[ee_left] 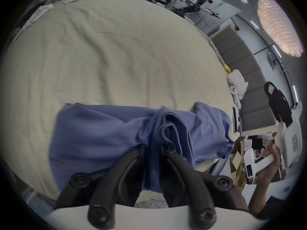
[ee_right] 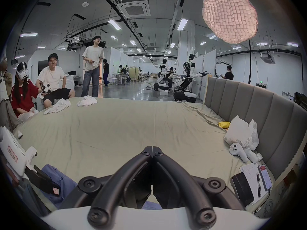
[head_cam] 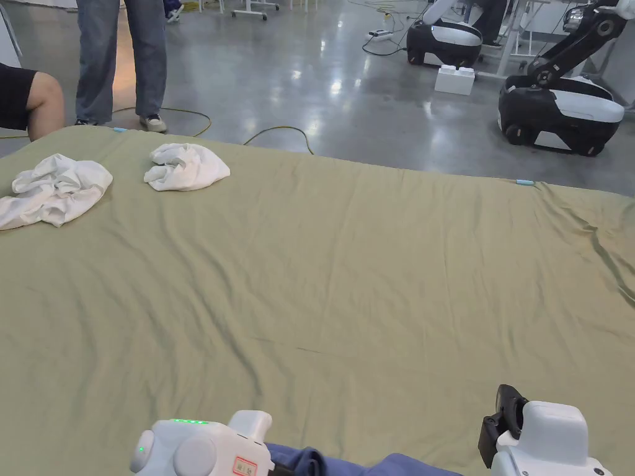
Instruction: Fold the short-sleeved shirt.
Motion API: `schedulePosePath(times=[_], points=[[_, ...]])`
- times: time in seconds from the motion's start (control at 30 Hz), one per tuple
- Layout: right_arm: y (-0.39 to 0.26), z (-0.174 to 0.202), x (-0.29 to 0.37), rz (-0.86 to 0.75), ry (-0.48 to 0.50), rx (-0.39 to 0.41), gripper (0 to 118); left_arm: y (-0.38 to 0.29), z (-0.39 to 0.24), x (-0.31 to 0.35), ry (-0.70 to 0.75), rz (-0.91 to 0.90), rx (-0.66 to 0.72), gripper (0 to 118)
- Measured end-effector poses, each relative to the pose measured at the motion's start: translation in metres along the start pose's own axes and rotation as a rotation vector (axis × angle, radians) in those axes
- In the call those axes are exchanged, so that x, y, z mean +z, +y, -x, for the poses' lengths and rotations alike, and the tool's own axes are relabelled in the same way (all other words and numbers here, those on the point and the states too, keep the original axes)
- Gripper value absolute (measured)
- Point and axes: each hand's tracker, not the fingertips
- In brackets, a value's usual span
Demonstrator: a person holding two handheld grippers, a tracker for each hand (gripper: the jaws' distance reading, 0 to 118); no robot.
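- Blue short-sleeved shirt [ee_left: 103, 134] lies bunched at the near edge of the bed [head_cam: 347, 266], on the green sheet.
- Left gripper [ee_left: 152, 148] has its 2 jaws nearly together, with a gathered fold of the shirt pinched between them.
- Right gripper [ee_right: 152, 148] has its jaws pressed tip to tip with nothing between them; it is raised above the sheet, to the right of the shirt.
- In the left gripper view, a hand [ee_left: 270, 154] holds the right gripper's white handle, off to the shirt's right.
- 2 crumpled white garments [head_cam: 186, 166] lie well apart from the shirt, near the bed's far left side.
- 1 white controller [ee_right: 237, 151] rests by the grey headboard [ee_right: 259, 104].
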Motion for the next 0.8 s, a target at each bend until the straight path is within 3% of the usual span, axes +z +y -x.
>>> schedulePosePath(times=[0.3,0.57,0.6,0.7,0.8], points=[[-0.001,-0.002,0.003,0.004,-0.002,-0.002,0,-0.008,-0.012,-0.037,-0.015,0.005,-0.019,20],[0.002,-0.003,0.002,-0.012,0.001,0.000,0,-0.009,-0.003,0.009,-0.112,-0.008,0.023,21],[0.003,-0.003,0.003,-0.021,0.003,-0.004,0,-0.010,0.003,0.022,-0.134,-0.034,0.031,27],[0.008,-0.003,0.003,-0.039,-0.004,-0.004,0,-0.011,0.038,0.059,-0.136,-0.110,0.068,71],[0.012,-0.004,0.001,-0.047,-0.007,-0.008,0,-0.015,0.069,0.096,-0.070,-0.170,0.115,72]])
